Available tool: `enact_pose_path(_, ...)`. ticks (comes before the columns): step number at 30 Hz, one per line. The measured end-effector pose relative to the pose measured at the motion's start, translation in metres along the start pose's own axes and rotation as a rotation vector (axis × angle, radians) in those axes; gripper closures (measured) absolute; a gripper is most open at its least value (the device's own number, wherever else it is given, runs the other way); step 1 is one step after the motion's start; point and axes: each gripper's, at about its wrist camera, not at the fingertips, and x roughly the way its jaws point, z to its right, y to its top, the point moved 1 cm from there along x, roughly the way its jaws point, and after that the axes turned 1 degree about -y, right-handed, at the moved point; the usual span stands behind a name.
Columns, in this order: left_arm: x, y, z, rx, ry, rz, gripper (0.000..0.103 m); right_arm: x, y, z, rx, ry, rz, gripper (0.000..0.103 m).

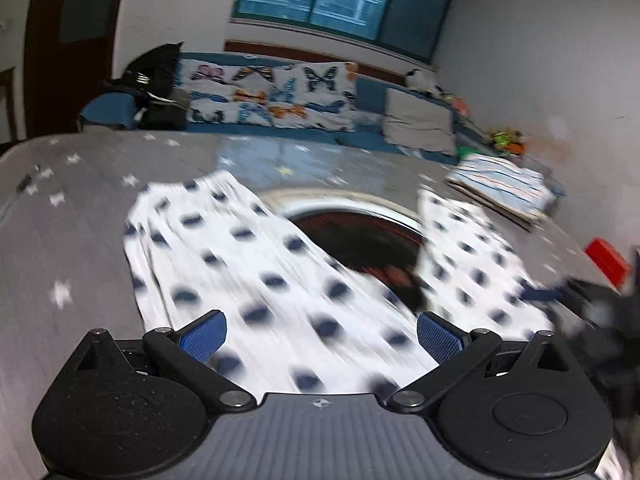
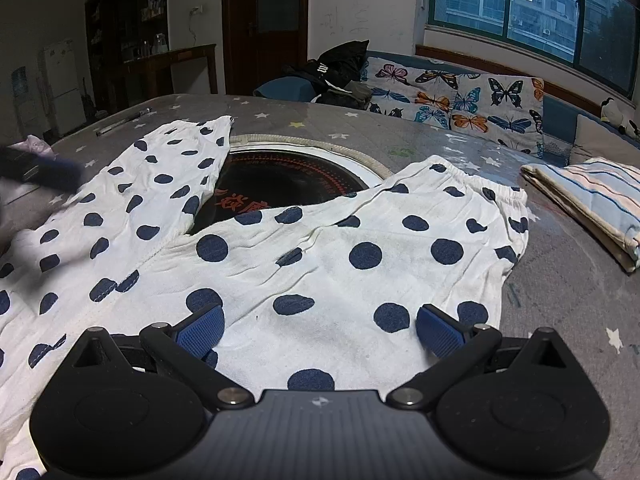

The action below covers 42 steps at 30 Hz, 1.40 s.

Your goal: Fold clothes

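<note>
1. Left gripper (image 1: 318, 334), lower centre of its view: ribbed blue pads (image 1: 204, 334) spread wide apart, clamping nothing, above blurred cloth.
2. Pants (image 2: 320, 264), mid-frame in both views: crinkled white cotton with navy dots, two legs splayed in a V on the grey starred table (image 2: 560, 312).
3. Round black hotplate (image 2: 280, 184) between the legs.
4. Right gripper (image 2: 320, 330), lower centre: pads apart, empty.
5. Folded striped cloth (image 2: 592, 204), right edge.
</note>
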Motion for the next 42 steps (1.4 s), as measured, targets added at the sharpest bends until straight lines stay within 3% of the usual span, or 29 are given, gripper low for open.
enact_pose_path(5,-0.028,-0.034,0.020,0.013,-0.037,-0.011,0.000,-0.007,0.003,-0.003,-0.020,-0.015,-0.016,0.000)
enact_pose_path(15,-0.057,-0.070,0.039,0.109,-0.026,0.021,0.000,-0.067,-0.017,-0.025,-0.057,0.079,-0.023,0.000)
enact_pose_path(21,-0.065,-0.085,0.038,0.148,0.033,0.030,0.001,-0.092,-0.041,-0.038,-0.103,0.088,-0.042,0.000)
enact_pose_path(28,-0.066,-0.101,0.027,0.158,0.131,-0.021,0.003,-0.109,-0.068,-0.037,-0.133,0.056,-0.067,0.000)
enact_pose_path(37,-0.078,-0.096,0.025,0.147,0.170,0.016,0.003,-0.125,-0.055,-0.040,-0.110,0.052,0.016,0.000)
enact_pose_path(42,-0.074,-0.100,0.022,0.146,0.198,-0.015,0.003,-0.111,-0.060,-0.046,-0.119,0.058,-0.021,0.000)
